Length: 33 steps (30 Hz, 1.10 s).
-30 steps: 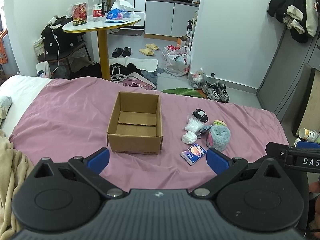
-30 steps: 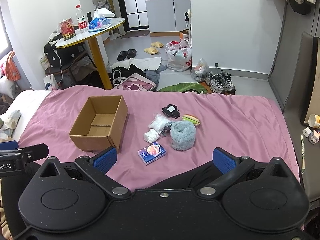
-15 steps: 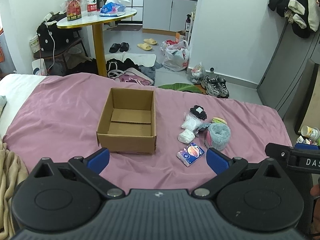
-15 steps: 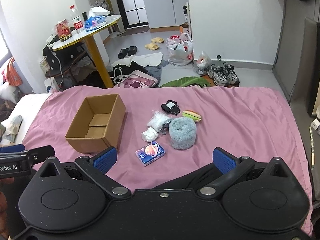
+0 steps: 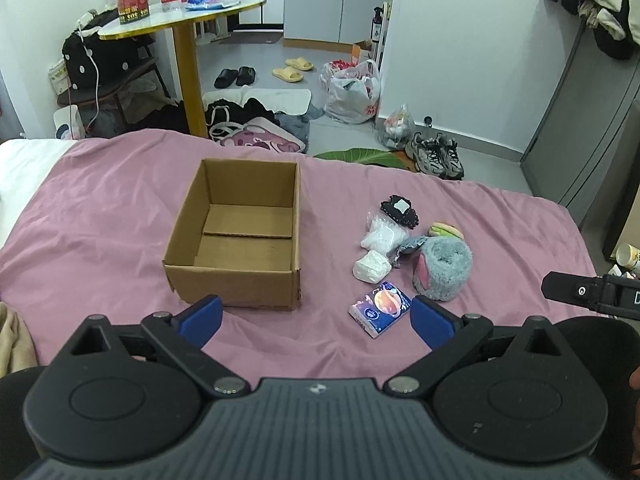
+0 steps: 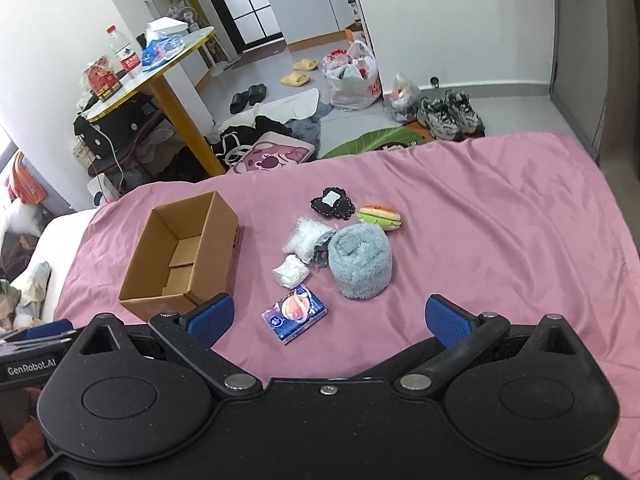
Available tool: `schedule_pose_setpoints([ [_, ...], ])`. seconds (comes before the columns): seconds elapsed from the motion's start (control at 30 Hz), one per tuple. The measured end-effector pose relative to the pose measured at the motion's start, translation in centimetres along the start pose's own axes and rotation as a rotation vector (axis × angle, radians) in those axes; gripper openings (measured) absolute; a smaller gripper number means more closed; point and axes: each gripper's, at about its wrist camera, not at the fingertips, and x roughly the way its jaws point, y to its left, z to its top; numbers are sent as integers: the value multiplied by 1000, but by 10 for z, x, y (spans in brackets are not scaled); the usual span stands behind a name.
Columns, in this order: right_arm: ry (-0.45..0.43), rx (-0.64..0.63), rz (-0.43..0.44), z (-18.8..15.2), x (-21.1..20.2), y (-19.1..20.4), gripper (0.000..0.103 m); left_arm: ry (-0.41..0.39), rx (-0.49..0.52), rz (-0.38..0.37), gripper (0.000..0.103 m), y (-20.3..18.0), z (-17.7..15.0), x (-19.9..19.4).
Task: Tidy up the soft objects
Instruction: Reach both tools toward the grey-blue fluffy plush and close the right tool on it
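An open cardboard box [image 5: 240, 236] [image 6: 184, 256] stands empty on the pink bedspread [image 5: 100, 208]. To its right lies a cluster of soft items: a grey fluffy roll [image 5: 444, 270] [image 6: 360, 266], a blue tissue pack [image 5: 380, 309] [image 6: 295, 314], a white wad [image 5: 372, 266] [image 6: 292, 271], a clear plastic bag [image 5: 382, 234] [image 6: 306, 238], a black pouch [image 5: 400, 210] [image 6: 333, 204] and a burger plush [image 5: 446, 231] [image 6: 379, 217]. My left gripper [image 5: 316, 320] is open, held above the near bed edge before the box. My right gripper [image 6: 328, 320] is open too, nearest the tissue pack.
Beyond the bed foot, the floor holds a yellow-legged round table [image 5: 184, 20], slippers [image 5: 292, 70], plastic bags [image 5: 352, 92], sneakers [image 5: 436, 156] and a pink bag [image 5: 260, 140]. A beige blanket [image 5: 14, 340] lies at the left bed edge.
Both grippers have moved forward and tipped down toward the bed, so the box and the soft items appear larger and nearer. Both stay open; nothing on the bed has shifted.
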Motion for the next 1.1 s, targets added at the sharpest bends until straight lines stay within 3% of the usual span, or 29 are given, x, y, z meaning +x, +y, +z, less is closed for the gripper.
schedule_pose_setpoints([
  [0.17,35,40,14,7,21,-11,96,36,-11,-11,100,-7,3,23],
  [0.9,161,161,75,25,96,-42,91,178,-63,-65,85,-36,14,114],
  [1.1,171,197,81,30,111,-49,89,223,-79,-77,76,-44,16,138],
])
